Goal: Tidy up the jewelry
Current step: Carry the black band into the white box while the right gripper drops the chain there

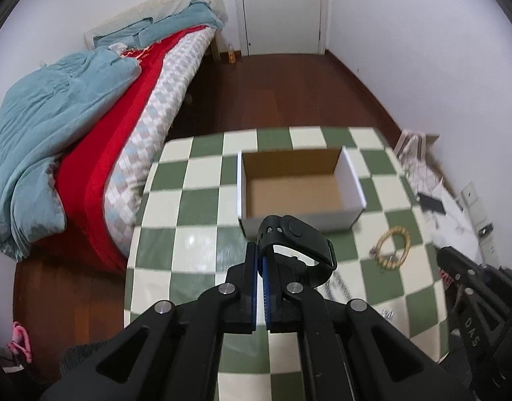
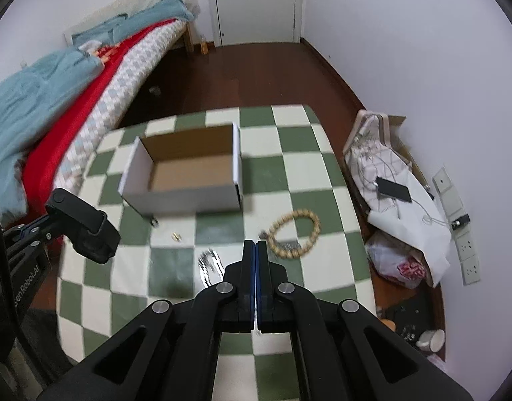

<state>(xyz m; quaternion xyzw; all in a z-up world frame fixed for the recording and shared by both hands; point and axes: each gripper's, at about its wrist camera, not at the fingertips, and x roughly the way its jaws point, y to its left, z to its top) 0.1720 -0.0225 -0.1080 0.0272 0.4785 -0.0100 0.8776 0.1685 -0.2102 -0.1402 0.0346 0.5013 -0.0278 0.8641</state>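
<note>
Left tongs (image 1: 263, 250) clamp black watch (image 1: 296, 240); right tongs (image 2: 255, 250) closed, empty; bead bracelet (image 2: 294, 234) beside box (image 2: 182, 197).

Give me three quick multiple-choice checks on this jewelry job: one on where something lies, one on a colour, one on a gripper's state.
1. Where does the bead bracelet lie?
A. inside the box
B. on the checked cloth in front of the box
C. on the bed

2. What colours are the tablecloth squares?
A. green and cream
B. red and white
C. blue and grey

3. What is the left gripper doing?
A. open, holding nothing
B. shut on nothing
C. shut on the black wristband

Answers: 1 B, the beads rest on the cloth nearer the camera than the cardboard box, which shows nothing inside. 2 A, the squares alternate green and cream. 3 C, the band's strap is pinched between its closed fingers.
</note>
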